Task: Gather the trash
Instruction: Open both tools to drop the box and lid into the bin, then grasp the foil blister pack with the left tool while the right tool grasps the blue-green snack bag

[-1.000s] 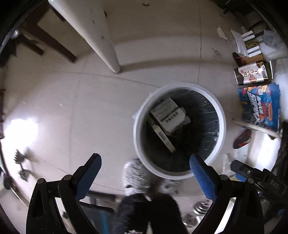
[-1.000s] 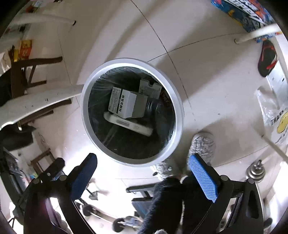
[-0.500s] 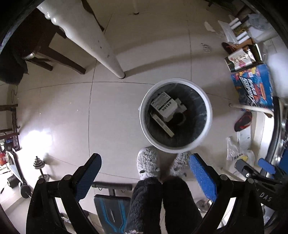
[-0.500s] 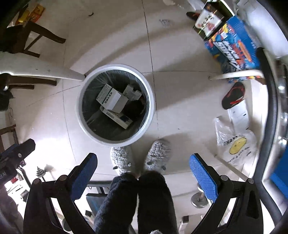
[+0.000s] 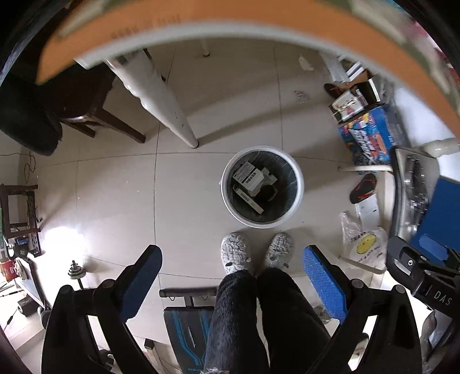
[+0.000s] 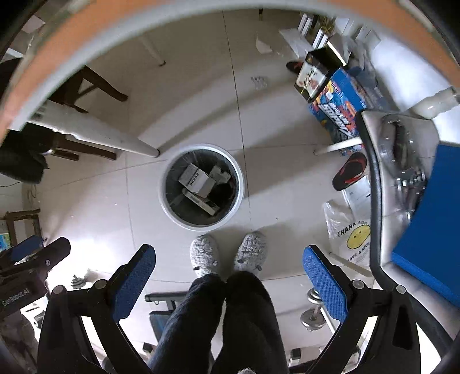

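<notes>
Hanging high above the floor, left gripper (image 5: 231, 280) and right gripper (image 6: 228, 277) both gaping wide, holding and touching nothing. Sitting far below, just ahead of 2 grey slippers (image 5: 234, 253): white bin (image 5: 299, 184) containing boxes (image 5: 248, 177).

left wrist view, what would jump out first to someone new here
The white bin on the tiled floor at centre, with boxes inside. Just below it, the person's fuzzy grey slippers, framed by the open left tool with blue pads. A blurred orange table edge arcs across the top, and a blue carton sits in the clutter at right.
</notes>
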Demonstrator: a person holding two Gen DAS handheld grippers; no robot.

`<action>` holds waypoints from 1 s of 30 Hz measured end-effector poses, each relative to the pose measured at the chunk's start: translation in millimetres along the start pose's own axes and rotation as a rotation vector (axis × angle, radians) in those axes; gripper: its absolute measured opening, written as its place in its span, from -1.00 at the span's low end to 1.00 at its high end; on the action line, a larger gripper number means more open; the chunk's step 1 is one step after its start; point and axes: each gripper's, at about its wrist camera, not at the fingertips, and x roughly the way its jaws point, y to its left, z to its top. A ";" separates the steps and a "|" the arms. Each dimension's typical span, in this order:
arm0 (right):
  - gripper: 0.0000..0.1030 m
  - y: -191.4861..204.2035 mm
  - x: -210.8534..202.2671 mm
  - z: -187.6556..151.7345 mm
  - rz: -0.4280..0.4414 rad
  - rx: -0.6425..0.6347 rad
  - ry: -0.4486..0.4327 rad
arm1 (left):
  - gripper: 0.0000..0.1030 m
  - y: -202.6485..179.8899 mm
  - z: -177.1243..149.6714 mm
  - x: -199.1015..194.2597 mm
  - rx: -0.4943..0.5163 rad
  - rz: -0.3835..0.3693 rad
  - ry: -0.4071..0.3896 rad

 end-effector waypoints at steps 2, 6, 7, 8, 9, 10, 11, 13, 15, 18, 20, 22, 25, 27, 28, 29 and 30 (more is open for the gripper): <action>1.00 3.3 -23.7 -5.7 0.012 0.000 -0.008 | 0.94 -0.8 -4.4 -26.5 0.012 -0.008 -0.019; 1.00 9.0 -79.6 -19.4 0.029 0.005 -0.035 | 0.94 -3.6 -11.4 -70.6 0.057 -0.033 -0.078; 1.00 10.5 -92.0 -22.1 0.032 0.008 -0.040 | 0.94 -3.4 -12.6 -80.5 0.065 -0.036 -0.087; 1.00 11.8 -102.3 -24.6 0.032 0.013 -0.044 | 0.94 -3.5 -14.0 -89.4 0.071 -0.043 -0.096; 1.00 13.8 -115.9 -26.7 0.040 0.020 -0.047 | 0.94 -4.4 -14.7 -98.3 0.076 -0.046 -0.105; 1.00 15.3 -126.8 -28.0 0.049 0.028 -0.049 | 0.94 -4.7 -14.1 -108.8 0.083 -0.048 -0.120; 1.00 16.8 -139.0 -28.9 0.057 0.039 -0.054 | 0.94 -5.4 -12.4 -120.2 0.090 -0.053 -0.140; 1.00 19.9 -158.6 -27.2 0.070 0.056 -0.065 | 0.94 -6.2 -6.4 -139.5 0.096 -0.050 -0.184; 1.00 22.0 -182.5 -21.5 0.085 0.083 -0.098 | 0.94 -6.9 4.0 -157.5 0.095 -0.055 -0.239; 1.00 21.2 -216.2 -4.3 0.111 0.138 -0.159 | 0.95 -7.3 30.5 -179.5 0.070 -0.039 -0.306; 1.00 16.1 -234.6 13.8 0.130 0.182 -0.192 | 1.00 -7.6 52.2 -191.8 0.055 -0.039 -0.337; 1.00 10.0 -245.9 33.9 0.136 0.210 -0.209 | 1.00 -10.1 74.2 -199.3 0.048 -0.019 -0.367; 1.00 -5.3 -260.0 72.1 0.144 0.251 -0.234 | 1.00 -19.2 113.0 -205.3 0.041 0.019 -0.397; 1.00 -21.1 -263.9 102.6 0.152 0.284 -0.246 | 1.00 -20.8 135.2 -206.7 0.033 0.045 -0.408; 1.00 -28.6 -264.8 116.9 0.150 0.298 -0.251 | 1.00 -28.7 155.6 -204.7 0.027 0.066 -0.408; 1.00 -38.0 -265.1 133.4 0.146 0.317 -0.254 | 1.00 -33.1 166.8 -205.4 0.022 0.078 -0.409; 1.00 -51.4 -265.3 156.8 0.144 0.346 -0.259 | 1.00 -38.9 182.1 -204.7 0.016 0.091 -0.411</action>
